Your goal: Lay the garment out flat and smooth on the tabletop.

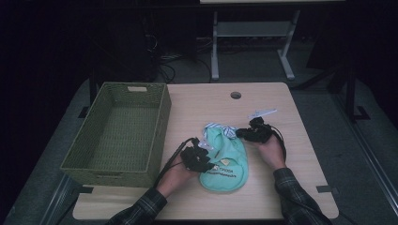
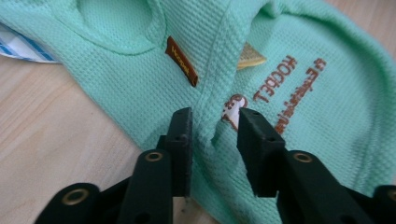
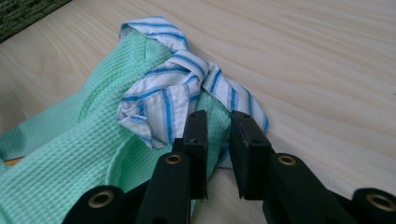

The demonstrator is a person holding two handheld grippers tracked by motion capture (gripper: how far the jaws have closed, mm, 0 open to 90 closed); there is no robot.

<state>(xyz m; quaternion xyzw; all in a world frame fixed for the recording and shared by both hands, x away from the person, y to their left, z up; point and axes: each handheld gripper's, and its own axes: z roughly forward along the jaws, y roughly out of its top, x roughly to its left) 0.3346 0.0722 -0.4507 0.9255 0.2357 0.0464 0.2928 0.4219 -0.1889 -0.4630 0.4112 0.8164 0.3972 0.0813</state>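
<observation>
Where the person's plaid sleeves (image 1: 141, 206) come in at the near edge of the table (image 1: 281, 187), both hands reach onto a small mint-green garment (image 1: 224, 161) lying flat near the middle of the wooden top, its rounded hem toward the near side. Brown lettering (image 2: 285, 93) runs across its waffle-knit front, and a small brown label (image 2: 181, 61) sits by a seam.

At the garment's near left edge the left gripper (image 1: 197, 158) rests low over the cloth. Its jaws stand a narrow way apart, with a raised ridge of green fabric between them; the pads do not seem to press on it, though the fold hides part of the contact.

Farther back and to the right, the right gripper (image 1: 253, 133) sits at the garment's far right corner. Its jaws are also narrowly parted, with a bit of green cloth and the blue-and-white striped trim (image 3: 173, 93) lying in the gap, loose rather than pinched. That striped piece is bunched up at the garment's far end.

Left of the garment stands an olive woven basket (image 1: 159, 126), just beside it but apart. Beyond the right gripper a small pale tag (image 1: 262, 113) lies on the wood, and farther still a round hole (image 1: 235, 95) marks the tabletop near its far edge.
</observation>
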